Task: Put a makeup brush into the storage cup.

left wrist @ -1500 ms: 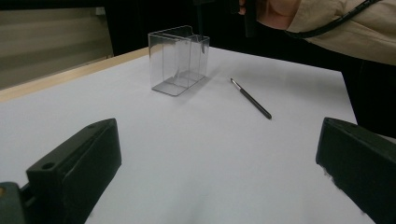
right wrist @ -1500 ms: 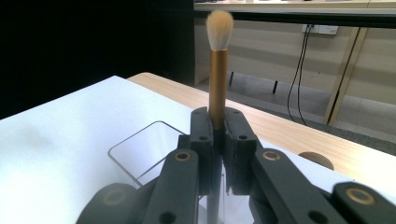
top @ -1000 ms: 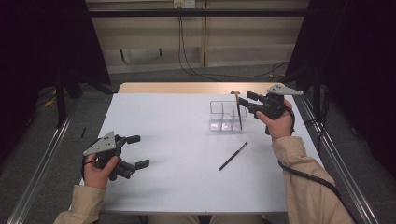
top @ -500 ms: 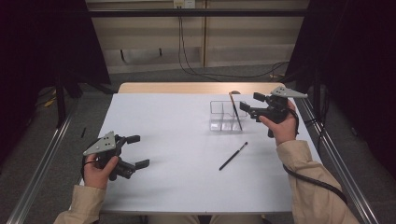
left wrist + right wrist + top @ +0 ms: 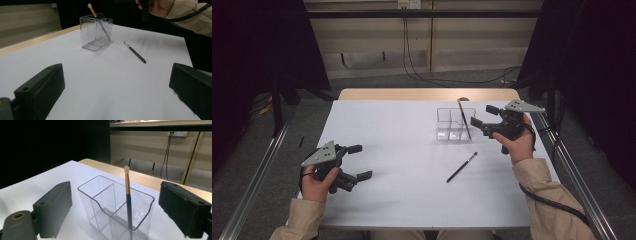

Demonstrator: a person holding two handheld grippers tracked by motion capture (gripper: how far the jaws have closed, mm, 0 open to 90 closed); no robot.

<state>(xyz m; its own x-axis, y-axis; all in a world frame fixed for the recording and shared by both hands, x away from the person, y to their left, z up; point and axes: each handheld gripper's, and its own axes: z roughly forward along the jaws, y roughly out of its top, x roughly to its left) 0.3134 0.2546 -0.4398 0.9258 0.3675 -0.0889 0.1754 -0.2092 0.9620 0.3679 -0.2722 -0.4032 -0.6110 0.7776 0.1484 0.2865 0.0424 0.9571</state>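
A makeup brush point(image 5: 128, 195) stands in the clear plastic holder point(image 5: 455, 124), leaning against its rim, pale tip up with a gold collar below it, dark handle down in the compartment nearest the right gripper. In the high view this brush point(image 5: 463, 118) slants across the holder's right end. The holder has divided compartments; its walls are see-through and the other compartments hold nothing that shows. It sits on the white counter point(image 5: 412, 150), toward the far right part.

Right gripper point(image 5: 486, 119): just beside the holder's right end, level, pointing at it. Its fingers point(image 5: 53, 208) stand wide on either side of the holder in the right gripper view and have just been opening; nothing is pressed between them, the brush stands free in the gap's line of sight.

A second brush point(image 5: 461, 167), dark and thin, lies flat on the counter nearer the person, apart from the holder, angled with one end toward it. Seen from the left gripper view point(image 5: 135, 52), it lies to the right of the holder, untouched.

Left gripper point(image 5: 358, 162): well apart, near the left front of the counter, fingers point(image 5: 41, 91) spread open, empty. Bare counter lies between it and the holder; nothing blocks the way to either brush.
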